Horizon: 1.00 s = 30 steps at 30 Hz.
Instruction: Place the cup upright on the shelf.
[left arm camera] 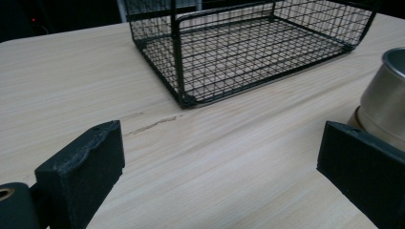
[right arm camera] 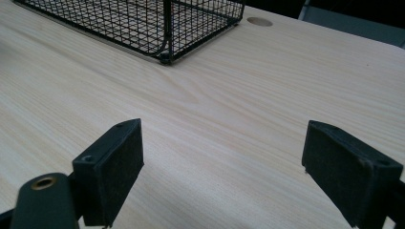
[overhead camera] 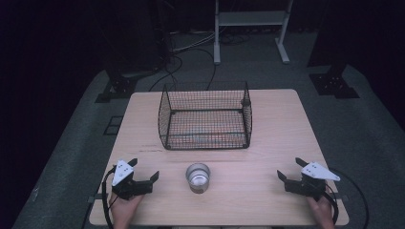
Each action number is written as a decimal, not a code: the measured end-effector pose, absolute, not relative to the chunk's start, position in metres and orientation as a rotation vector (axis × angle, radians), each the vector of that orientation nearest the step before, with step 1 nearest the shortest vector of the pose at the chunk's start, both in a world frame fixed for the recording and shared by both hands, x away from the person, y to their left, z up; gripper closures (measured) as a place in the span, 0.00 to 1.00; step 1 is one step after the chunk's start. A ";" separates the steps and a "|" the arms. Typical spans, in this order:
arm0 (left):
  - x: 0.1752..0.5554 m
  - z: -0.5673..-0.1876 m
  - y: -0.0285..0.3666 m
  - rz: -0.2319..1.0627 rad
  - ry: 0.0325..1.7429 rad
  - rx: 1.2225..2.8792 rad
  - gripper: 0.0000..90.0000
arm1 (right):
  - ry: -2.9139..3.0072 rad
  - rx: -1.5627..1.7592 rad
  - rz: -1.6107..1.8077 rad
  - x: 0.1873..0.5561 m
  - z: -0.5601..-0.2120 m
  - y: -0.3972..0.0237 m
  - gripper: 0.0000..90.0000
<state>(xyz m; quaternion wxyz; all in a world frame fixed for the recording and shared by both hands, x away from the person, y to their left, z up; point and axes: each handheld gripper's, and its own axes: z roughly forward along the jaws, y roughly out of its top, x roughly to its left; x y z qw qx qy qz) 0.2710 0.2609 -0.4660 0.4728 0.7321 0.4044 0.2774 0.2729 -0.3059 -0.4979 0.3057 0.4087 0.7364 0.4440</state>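
1. Nearest the person, the left tool [overhead camera: 144,176] and the right tool [overhead camera: 289,175] rest at the front edge of the pale wooden bench [overhead camera: 267,138], 1 on each side of the small round metal cup [overhead camera: 198,177]. Both tools have their jaws spread wide and grip nothing; in the left gripper view and the right gripper view only bare bench surface lies between the black pads.

2. The metal cup stands upright on the bench between the 2 tools, closer to the left tool and well apart from the right tool. In the left gripper view the cup [left arm camera: 386,102] sits just beyond the jaw on the right of that view, outside the gap, not touched.

3. Behind the cup, toward the far side of the bench, stands the black wire mesh basket [overhead camera: 165,114]. Its interior holds nothing.

4. Status, as judged: the work appears to be at its start. The cup has not been gripped or lifted, and nothing has been placed in the basket. Remaining: bring the left tool around the cup, close on it, and carry it, probably to the basket.
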 end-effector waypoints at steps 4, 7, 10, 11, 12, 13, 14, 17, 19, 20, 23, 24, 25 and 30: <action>0.270 -0.465 0.256 0.681 0.967 1.798 0.01 | 1.950 1.083 1.173 0.273 -0.498 -0.306 0.15; 0.269 -0.463 0.253 0.678 0.949 1.804 0.01 | 1.950 1.082 1.173 0.273 -0.498 -0.306 0.15; 0.269 -0.463 0.249 0.675 0.933 1.817 0.01 | 1.950 1.082 1.172 0.273 -0.498 -0.306 0.15; 0.269 -0.463 0.249 0.675 0.933 1.817 0.01 | 1.950 1.082 1.172 0.273 -0.498 -0.306 0.15; 0.269 -0.463 0.246 0.669 0.925 1.820 0.01 | 1.950 1.083 1.172 0.273 -0.498 -0.305 0.15; 0.269 -0.463 0.245 0.669 0.917 1.823 0.01 | 1.950 1.082 1.172 0.273 -0.498 -0.305 0.15; 0.268 -0.462 0.244 0.667 0.907 1.821 0.01 | 1.950 1.082 1.172 0.273 -0.498 -0.305 0.15; 0.268 -0.462 0.241 0.641 0.899 1.824 0.01 | 1.955 1.078 1.165 0.273 -0.498 -0.305 0.15; 0.269 -0.463 0.240 0.625 0.893 1.823 0.01 | 1.958 1.076 1.160 0.273 -0.498 -0.304 0.15; 0.269 -0.463 0.238 0.615 0.881 1.836 0.01 | 1.958 1.076 1.158 0.273 -0.498 -0.304 0.15; 0.269 -0.463 0.236 0.603 0.864 1.844 0.01 | 1.958 1.073 1.157 0.273 -0.498 -0.304 0.15; 0.269 -0.463 0.233 0.594 0.851 1.853 0.01 | 1.959 1.071 1.156 0.273 -0.498 -0.304 0.15; 0.269 -0.462 0.232 0.589 0.840 1.856 0.01 | 1.959 1.070 1.155 0.273 -0.498 -0.304 0.15; 0.267 -0.459 0.226 0.570 0.788 1.857 0.01 | 1.961 1.066 1.156 0.273 -0.498 -0.304 0.15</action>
